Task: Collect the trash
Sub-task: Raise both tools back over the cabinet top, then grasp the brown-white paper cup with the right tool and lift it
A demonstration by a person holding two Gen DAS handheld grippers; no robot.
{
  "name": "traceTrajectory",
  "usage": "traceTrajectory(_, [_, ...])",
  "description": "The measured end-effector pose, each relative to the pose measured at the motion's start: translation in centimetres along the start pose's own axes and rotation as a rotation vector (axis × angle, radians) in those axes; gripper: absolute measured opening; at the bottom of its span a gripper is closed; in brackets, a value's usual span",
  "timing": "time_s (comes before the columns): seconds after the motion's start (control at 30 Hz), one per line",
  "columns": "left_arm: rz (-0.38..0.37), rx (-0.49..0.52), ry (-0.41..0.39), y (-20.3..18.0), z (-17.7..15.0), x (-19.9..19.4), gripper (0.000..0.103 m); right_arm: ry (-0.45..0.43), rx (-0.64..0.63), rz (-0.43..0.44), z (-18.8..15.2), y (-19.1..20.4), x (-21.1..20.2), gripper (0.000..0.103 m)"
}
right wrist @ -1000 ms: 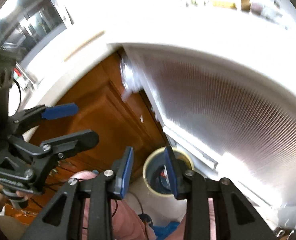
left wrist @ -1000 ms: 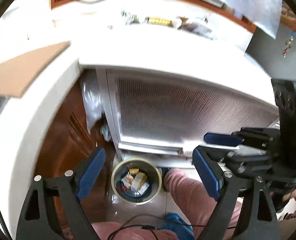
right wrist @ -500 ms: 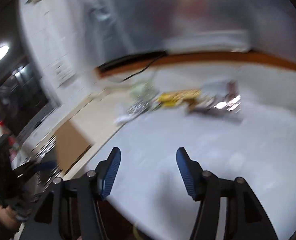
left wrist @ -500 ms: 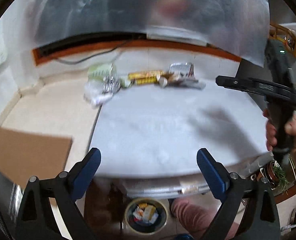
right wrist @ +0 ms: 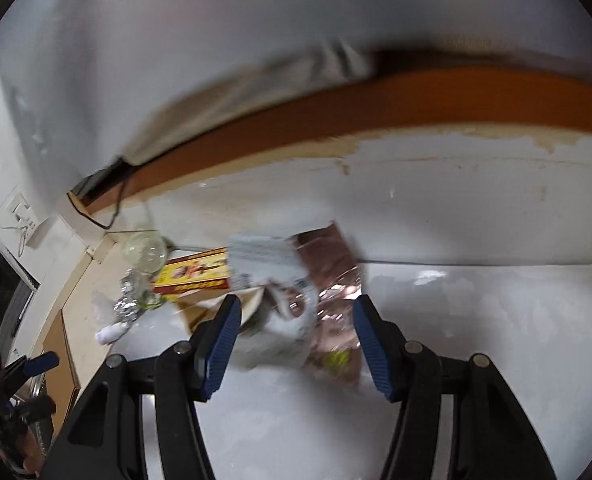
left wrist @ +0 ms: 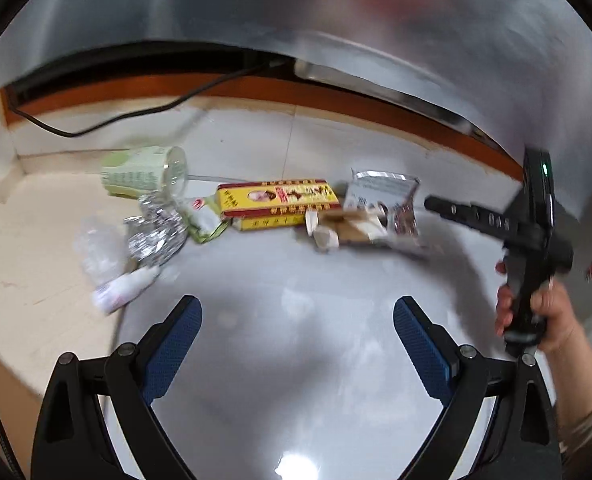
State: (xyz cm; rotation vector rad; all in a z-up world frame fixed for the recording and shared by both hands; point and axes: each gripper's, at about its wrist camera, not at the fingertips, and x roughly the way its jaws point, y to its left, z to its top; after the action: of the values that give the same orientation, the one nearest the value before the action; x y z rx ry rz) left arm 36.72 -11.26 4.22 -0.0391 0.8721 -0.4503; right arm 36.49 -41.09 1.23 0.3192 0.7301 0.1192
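The left claw [left wrist: 298,326] is held wide and empty above the white bench [left wrist: 296,380]; the right claw [right wrist: 296,330] is spread too, with nothing pinched, a crumpled foil packet [right wrist: 291,304] lying beyond its pads; the trash is strewn along the bench's far edge: a yellow box [left wrist: 277,200], crushed foil [left wrist: 155,228], a tipped green cup [left wrist: 145,172], a small white tube [left wrist: 125,286].

We see bright overhead glare on the counter [left wrist: 296,462], soft shadows, motion blur and dark fisheye edges.
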Motion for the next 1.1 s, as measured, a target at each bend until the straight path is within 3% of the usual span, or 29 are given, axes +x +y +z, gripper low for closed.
traceTrajectory(0.3, [-0.071, -0.101, 0.03, 0.0, 4.4, 6.9, 0.096, 0.056, -0.154, 0.04, 1.0, -0.5, 3.4, 0.058])
traceTrajectory(0.43, [-0.057, -0.079, 0.053, -0.6, 5.4, 9.5, 0.096, 0.053, -0.217, 0.036, 1.4, -0.6, 4.7, 0.059])
traceTrajectory(0.73, [-0.078, -0.083, 0.08, -0.5, 6.3, 12.7, 0.096, 0.068, -0.226, 0.059, 2.3, -1.6, 5.5, 0.059])
traceTrajectory(1.0, [-0.132, -0.04, 0.093, -1.7, 6.5, 14.4, 0.096, 0.104, -0.309, 0.116, 1.7, 0.2, 5.9, 0.061])
traceTrajectory(1.1, [-0.146, -0.002, 0.113, -2.3, 6.5, 14.6, 0.096, 0.092, -0.379, 0.135, 0.9, 1.5, 5.2, 0.055])
